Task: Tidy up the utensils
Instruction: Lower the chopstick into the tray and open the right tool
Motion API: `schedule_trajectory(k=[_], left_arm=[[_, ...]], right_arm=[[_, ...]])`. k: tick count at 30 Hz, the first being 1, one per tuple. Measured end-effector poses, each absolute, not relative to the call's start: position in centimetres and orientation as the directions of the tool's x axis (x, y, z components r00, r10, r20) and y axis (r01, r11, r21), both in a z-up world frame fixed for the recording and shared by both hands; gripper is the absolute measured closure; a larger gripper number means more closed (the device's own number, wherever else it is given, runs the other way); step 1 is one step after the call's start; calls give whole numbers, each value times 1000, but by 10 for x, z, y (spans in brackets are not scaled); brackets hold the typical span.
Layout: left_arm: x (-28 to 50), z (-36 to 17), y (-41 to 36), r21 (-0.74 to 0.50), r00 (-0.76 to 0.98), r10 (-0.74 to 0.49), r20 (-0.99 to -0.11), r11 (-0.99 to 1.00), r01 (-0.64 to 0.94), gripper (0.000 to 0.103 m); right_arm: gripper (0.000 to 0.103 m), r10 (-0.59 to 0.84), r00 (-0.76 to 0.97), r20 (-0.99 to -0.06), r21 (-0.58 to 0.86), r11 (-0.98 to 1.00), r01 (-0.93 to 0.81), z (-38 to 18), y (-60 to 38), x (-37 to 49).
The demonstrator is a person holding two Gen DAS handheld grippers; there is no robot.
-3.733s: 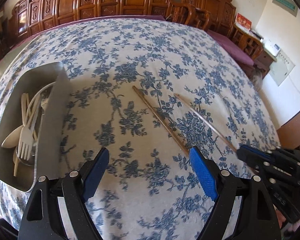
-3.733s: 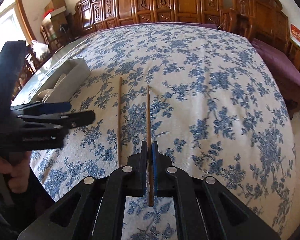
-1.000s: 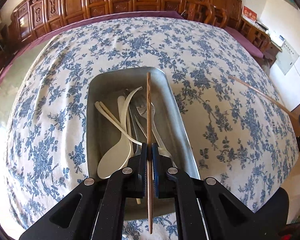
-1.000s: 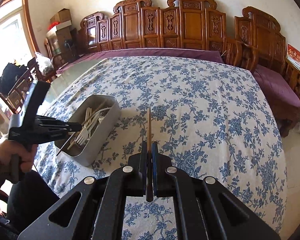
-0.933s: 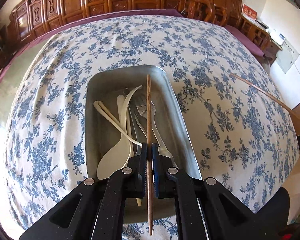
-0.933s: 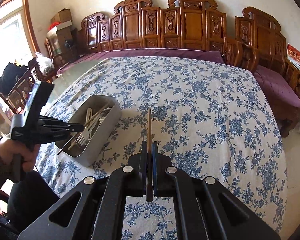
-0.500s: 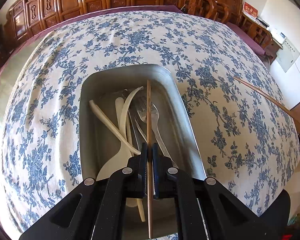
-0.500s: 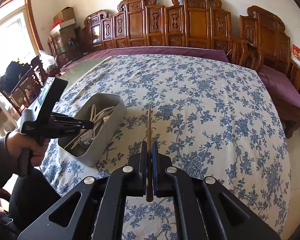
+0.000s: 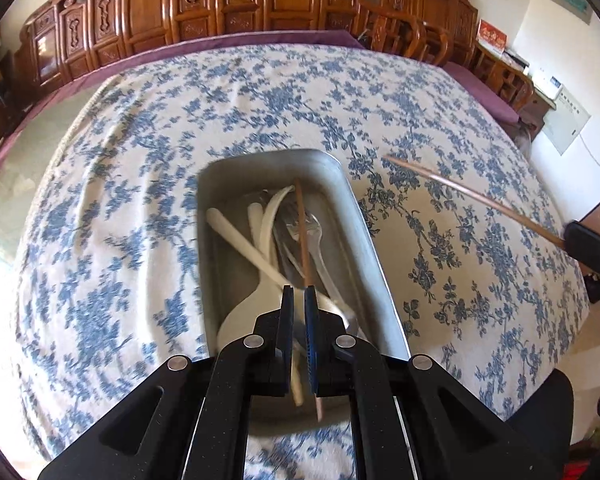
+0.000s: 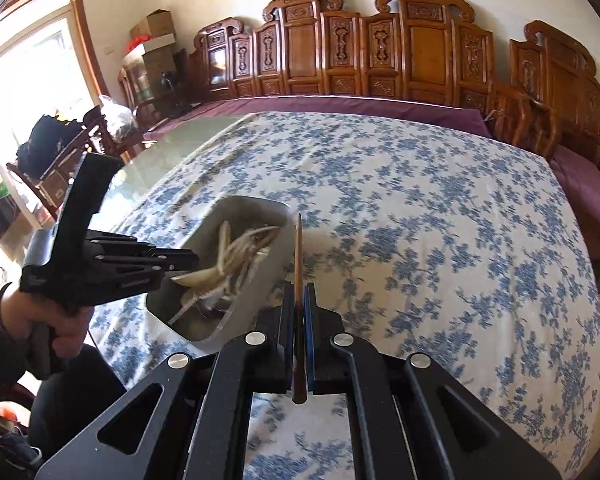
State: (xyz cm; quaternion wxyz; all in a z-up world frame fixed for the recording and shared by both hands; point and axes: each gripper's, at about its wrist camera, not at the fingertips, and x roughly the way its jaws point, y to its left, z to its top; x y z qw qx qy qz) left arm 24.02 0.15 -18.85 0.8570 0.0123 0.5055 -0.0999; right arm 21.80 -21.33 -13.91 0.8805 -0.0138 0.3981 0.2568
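The left claw [image 9: 299, 294] is seen with its jaws slightly parted, and a brown chopstick [image 9: 302, 236] lies in the gap, leaning on the right pad, its far end over the metal tray [image 9: 364, 232] straight ahead and below. Whether the stick is gripped or already let go cannot be told from the blurred view; a release into the tray is judged to be the step in hand. Inside the tray, pale spoons and forks [image 9: 260, 240] are piled just beyond the fingertips. The right claw [image 10: 299, 298] is clamped on a second chopstick [image 10: 298, 256], which is pointed forward with the tray's corner [image 10: 260, 276] just to its left. For the next move, the left claw is expected to be lifted clear, and the second stick must then be carried left over the tray, lined up with its long side and dropped. Beyond the tray, a tablecloth [image 10: 440, 220] with blue flowers is spread over a large round table. Farther off, carved wooden chairs [image 10: 380, 56] are ranged along the wall, and a bright window [image 10: 32, 76] is seen far left.
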Motion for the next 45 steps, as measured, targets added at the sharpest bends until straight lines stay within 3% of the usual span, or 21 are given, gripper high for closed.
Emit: schedule_trajectory(k=[17, 45], left_arm=[[193, -145, 64, -77, 560, -134, -817, 989, 125, 99], [181, -132, 76, -63, 586, -117, -802, 992, 112, 99]], right_arm=[[98, 463, 501, -731, 198, 847, -493, -158, -133, 240], [97, 434, 434, -789, 254, 874, -414, -202, -86, 258]])
